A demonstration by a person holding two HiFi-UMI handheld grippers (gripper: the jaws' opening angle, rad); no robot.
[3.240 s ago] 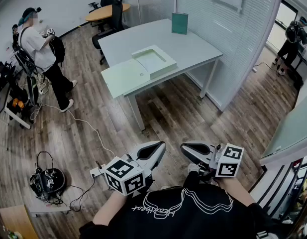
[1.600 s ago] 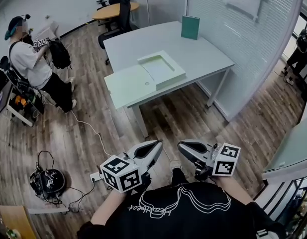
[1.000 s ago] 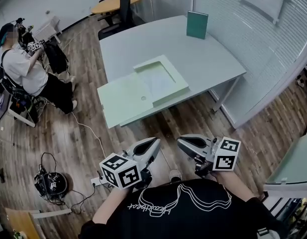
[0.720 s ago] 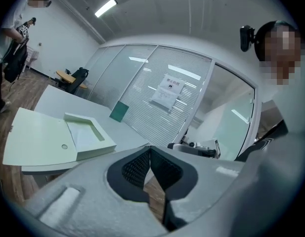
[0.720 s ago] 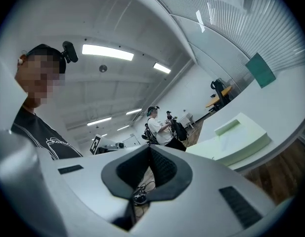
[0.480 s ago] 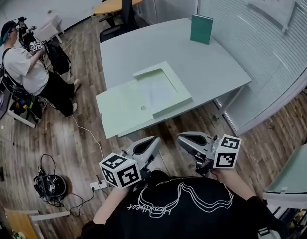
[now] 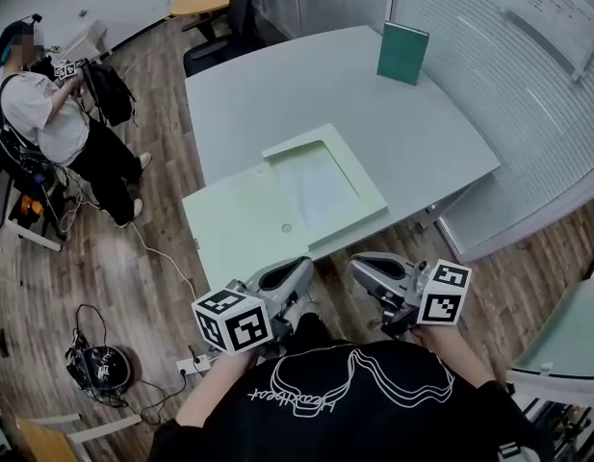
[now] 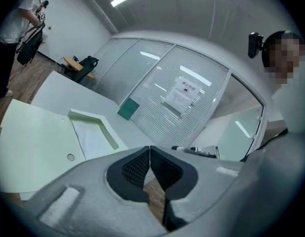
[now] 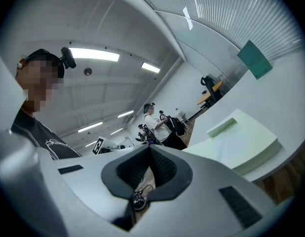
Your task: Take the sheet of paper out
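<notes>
White paper sheet in pale green open box is lying centre-frame, lengthwise up-frame, directly above both; left gripper and right gripper are pointing at it roughly equally near, jaws pinched together, empty.

Sheet of paper: white, flat, lying in the recess of the box.
Box: pale green, lid open flat alongside.
Place: ahead of both pairs of jaws, well apart.
</notes>
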